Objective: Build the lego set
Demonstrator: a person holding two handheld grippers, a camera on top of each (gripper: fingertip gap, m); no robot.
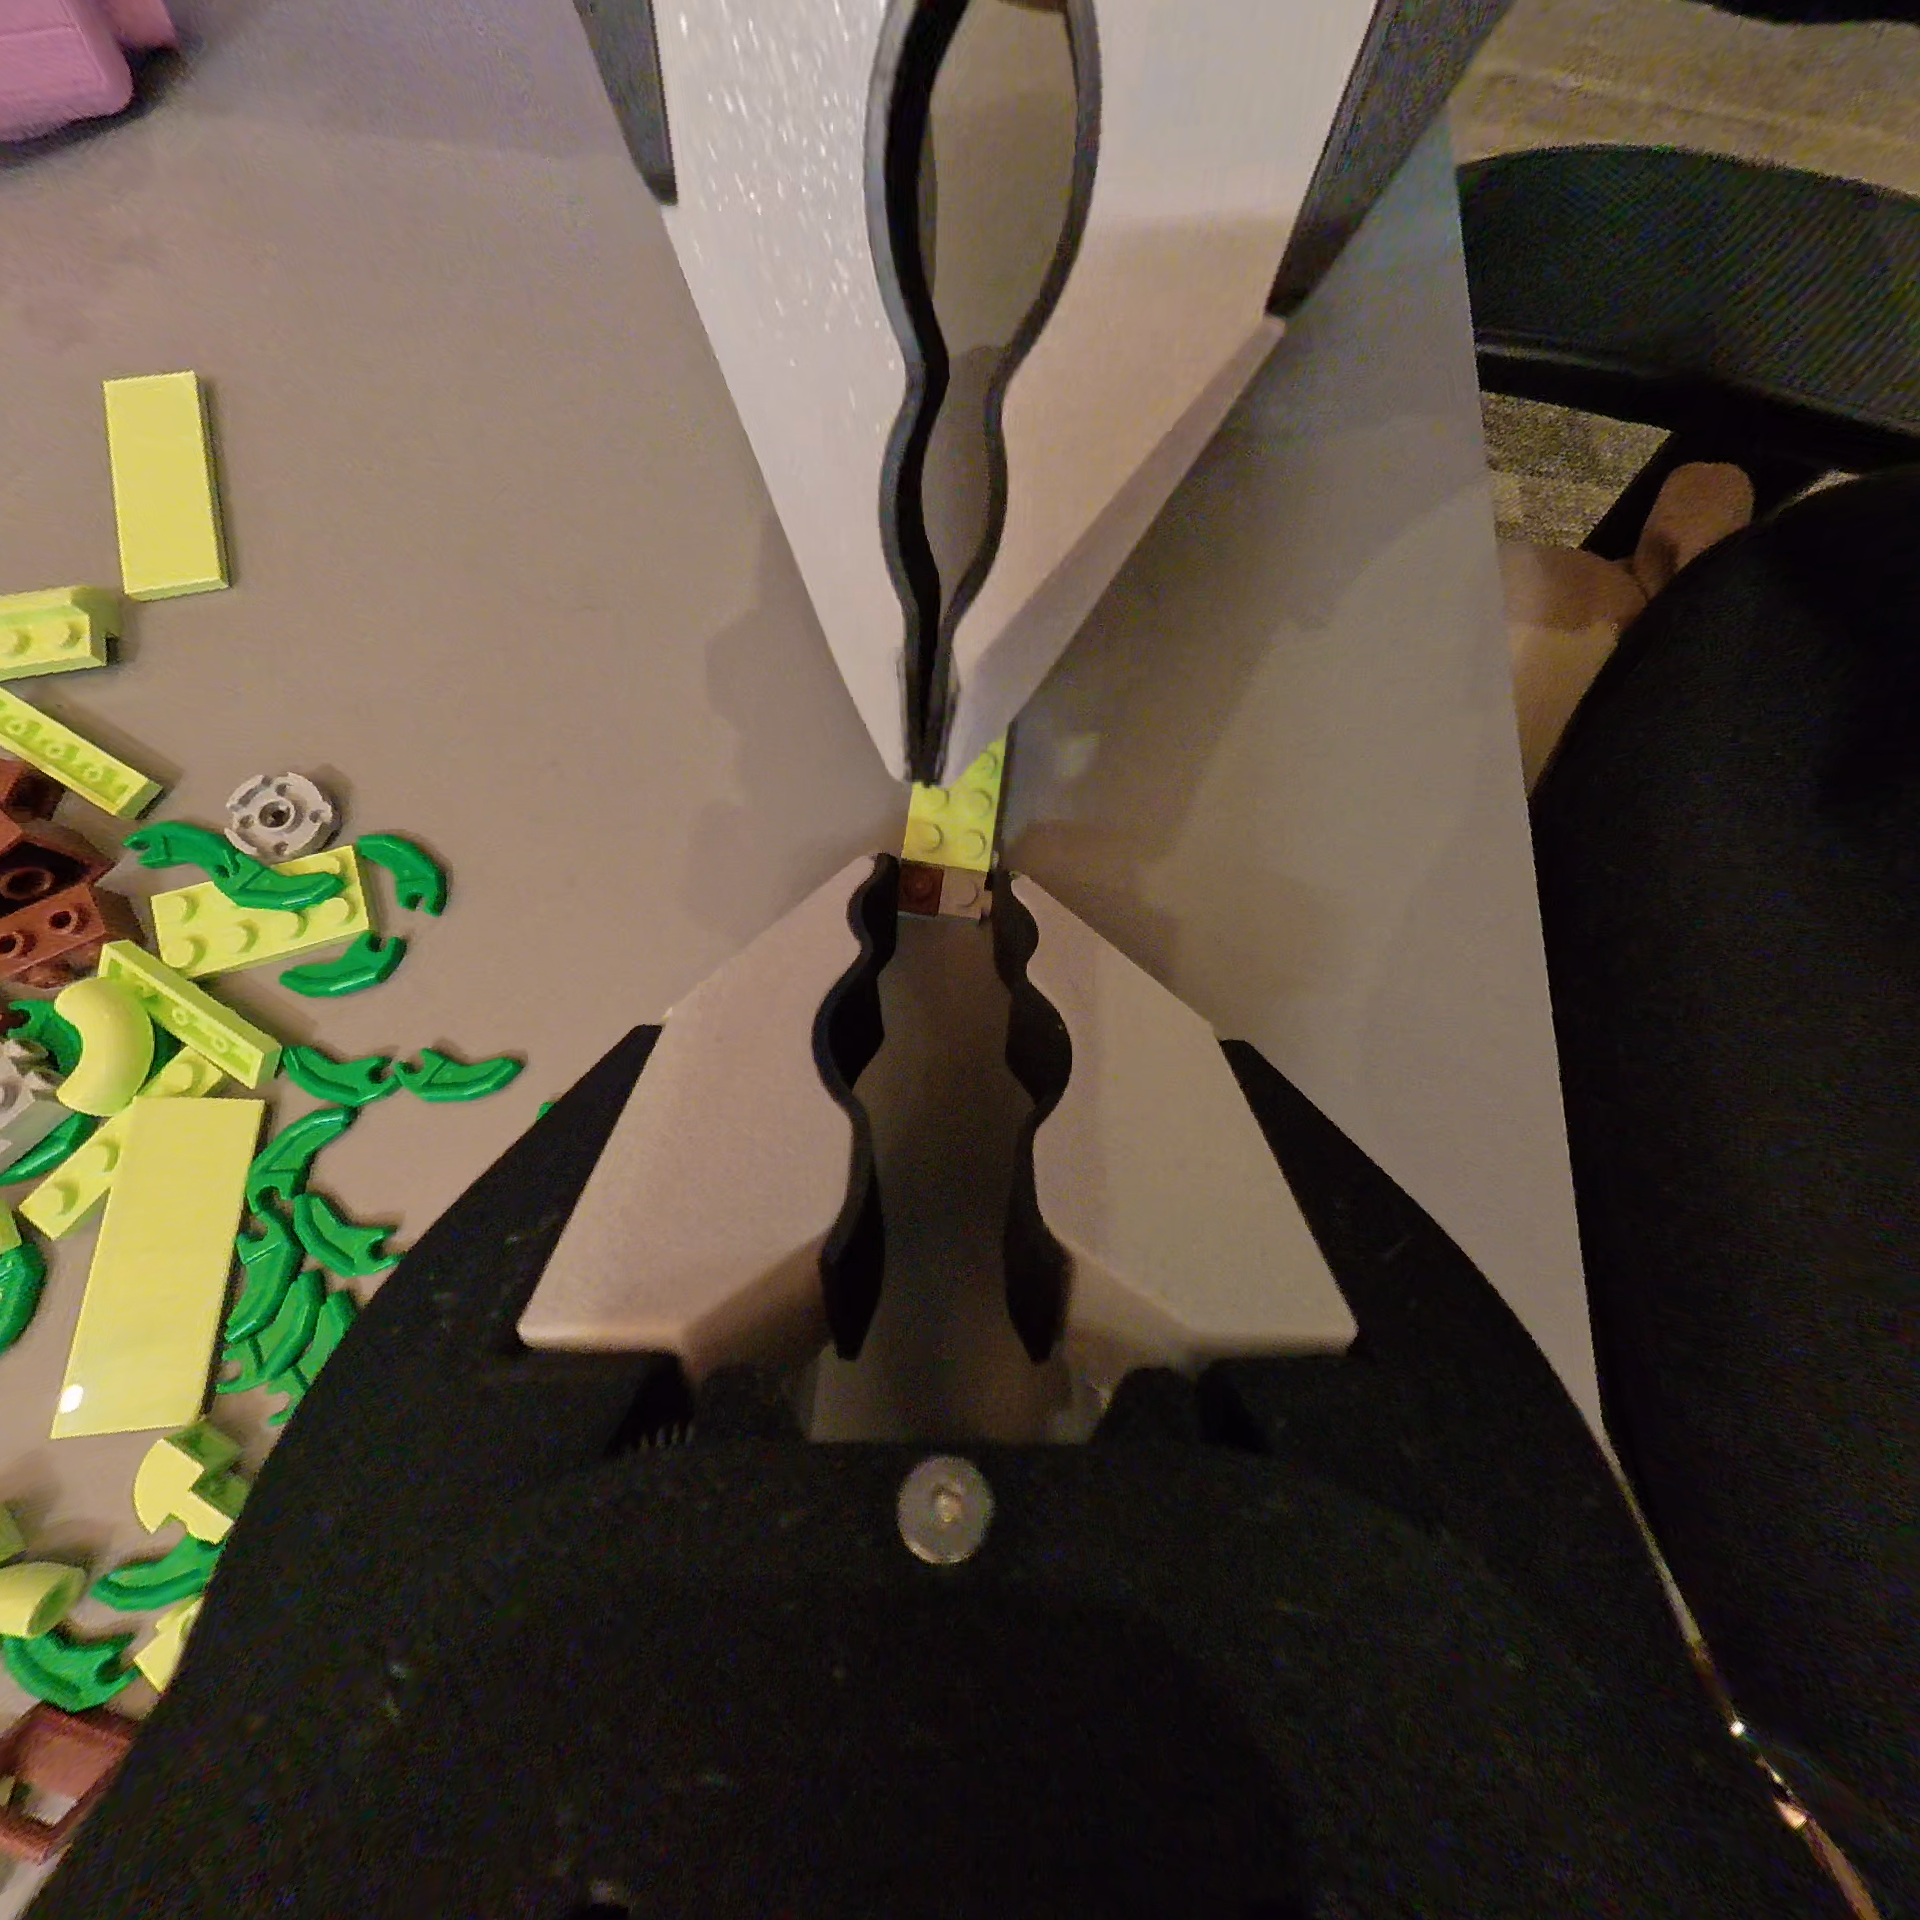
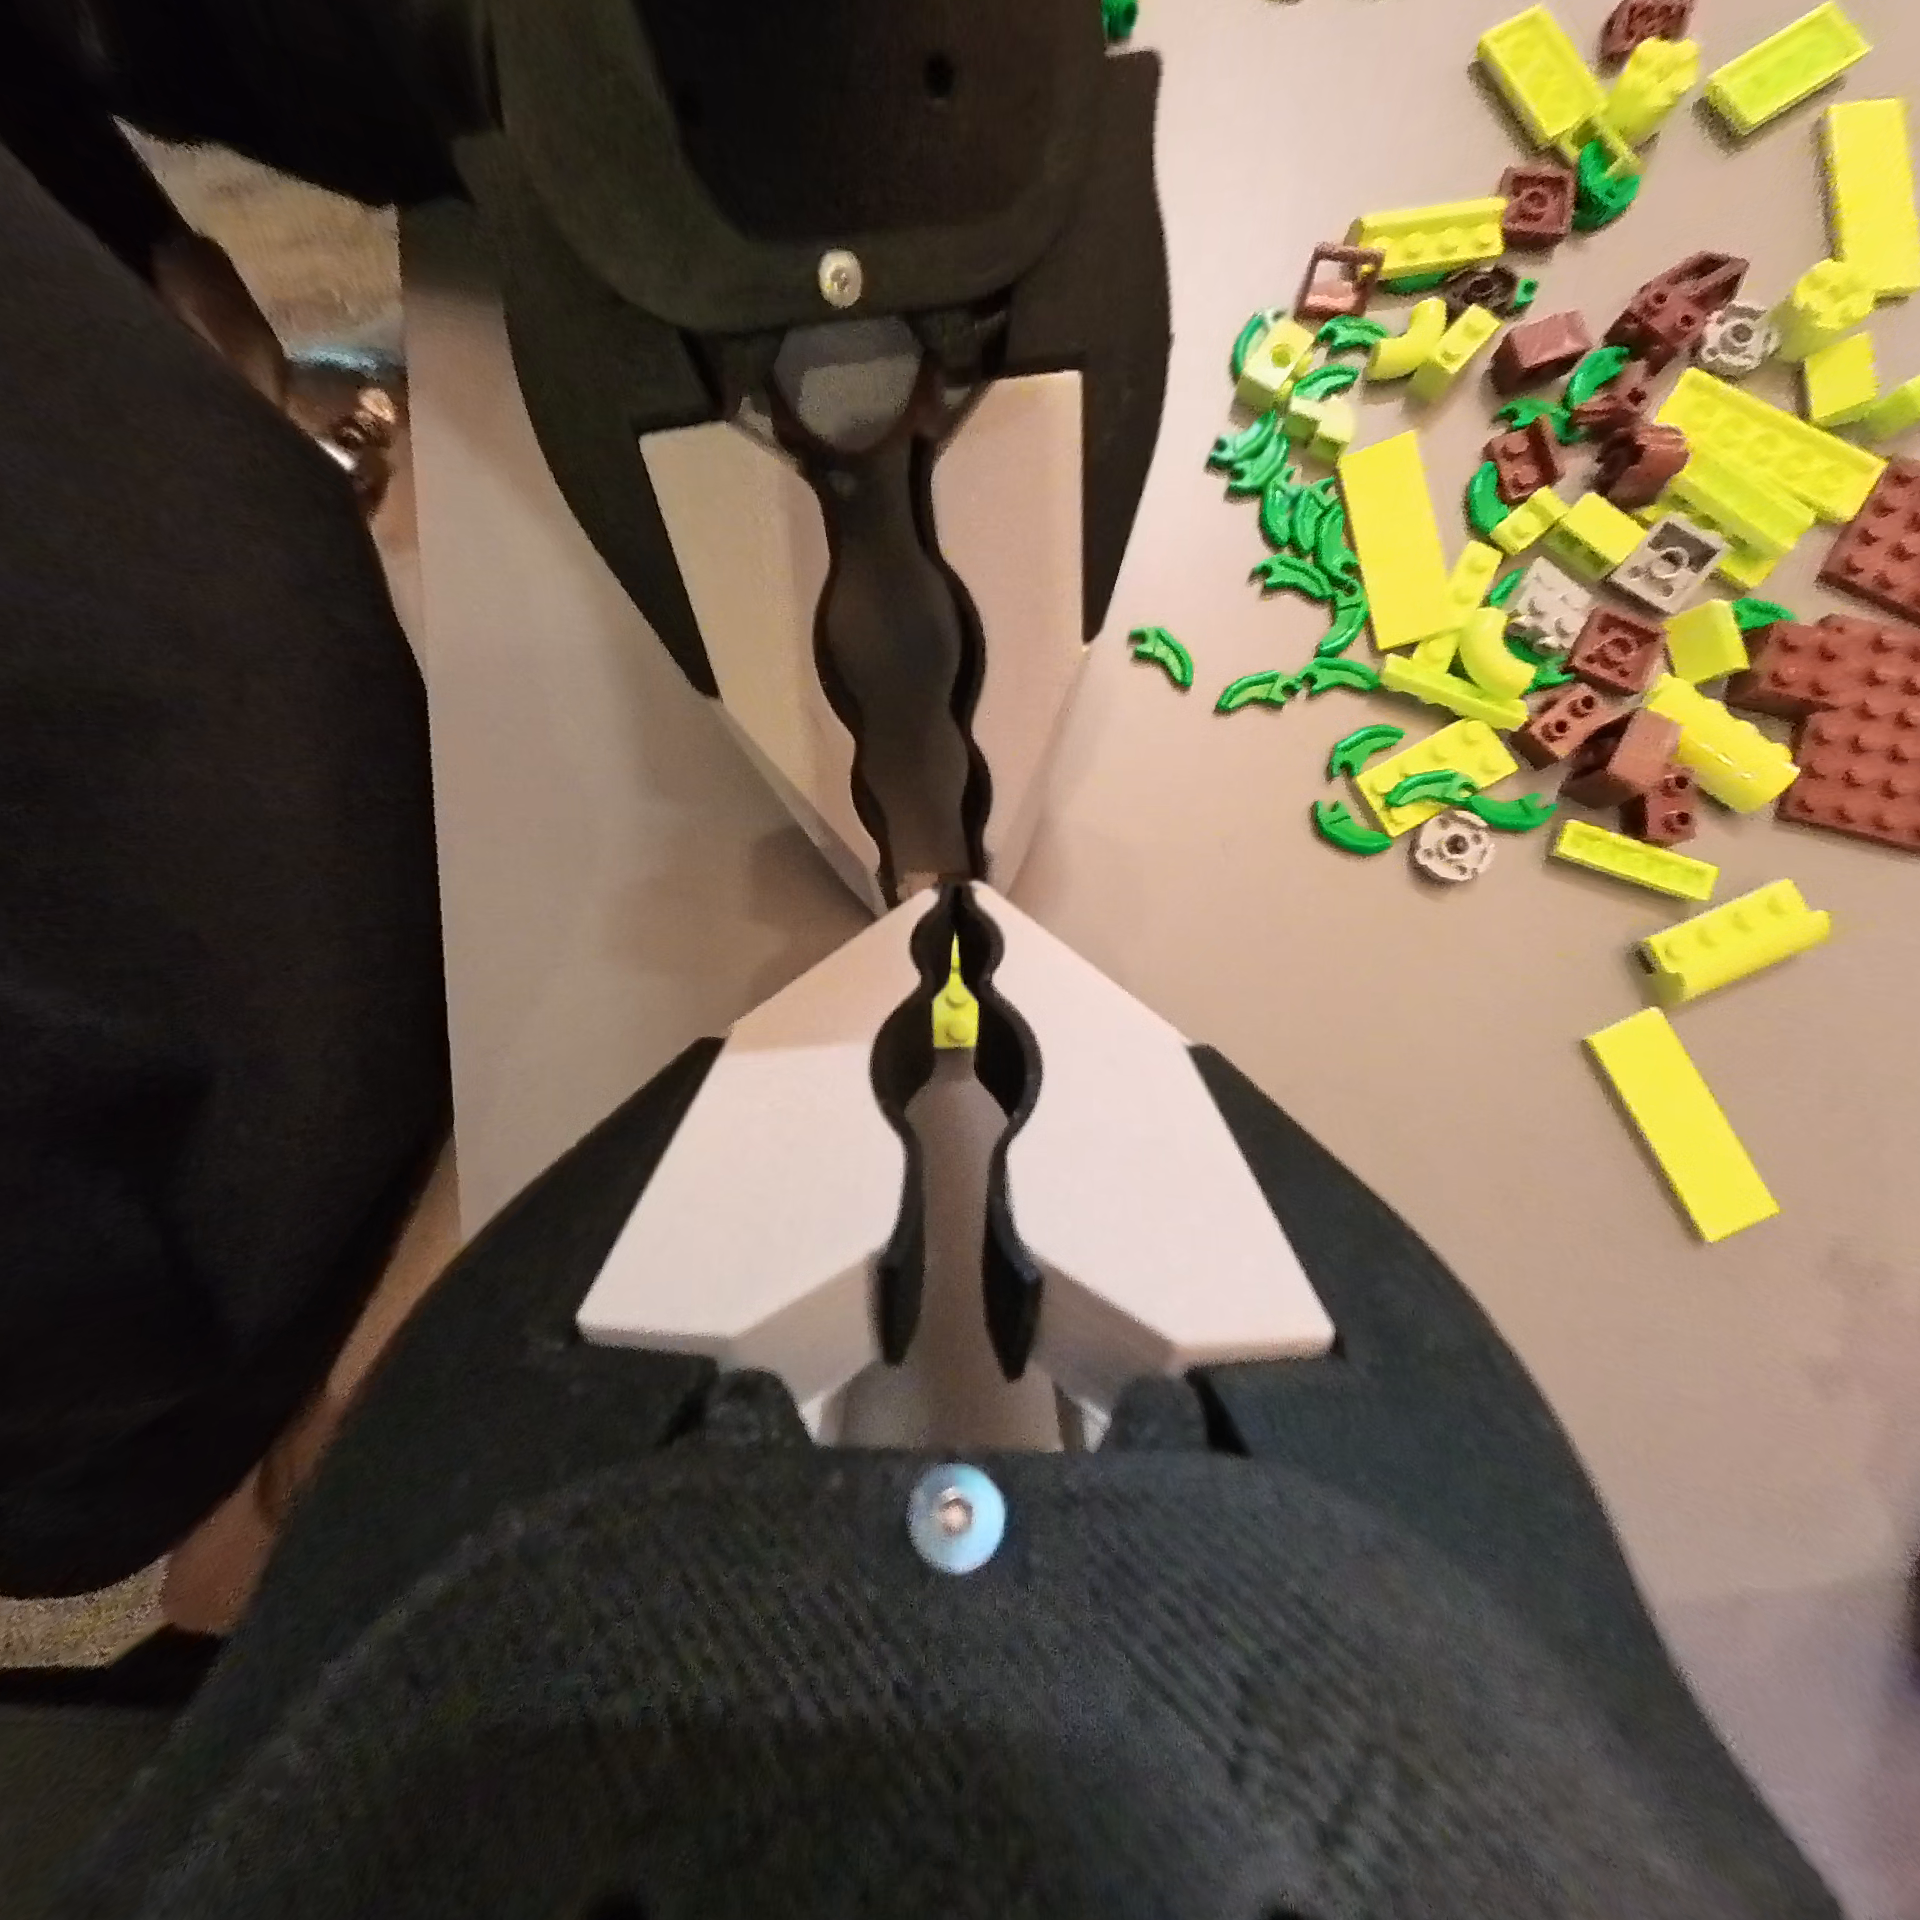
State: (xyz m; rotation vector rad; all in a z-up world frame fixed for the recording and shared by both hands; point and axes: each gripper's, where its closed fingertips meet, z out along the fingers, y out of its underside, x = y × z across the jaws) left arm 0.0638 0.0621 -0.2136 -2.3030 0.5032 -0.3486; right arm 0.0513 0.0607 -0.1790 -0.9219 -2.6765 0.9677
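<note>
Left gripper [image 1: 943, 891] clamps a small brown-grey stack; right gripper [image 1: 930, 764] pinches a lime plate [image 1: 956, 823] edgewise. Joining step: next, press studs home squarely.

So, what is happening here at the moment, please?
A person is building a lego set with two handheld grippers, tip to tip above the grey table. The left gripper holds a small assembly: a lime plate on brown and pale pieces. The right gripper is shut on the far end of the lime plate, apparently pressing or adjusting it. The loose pile of lime, green and brown pieces lies on the table to one side.
</note>
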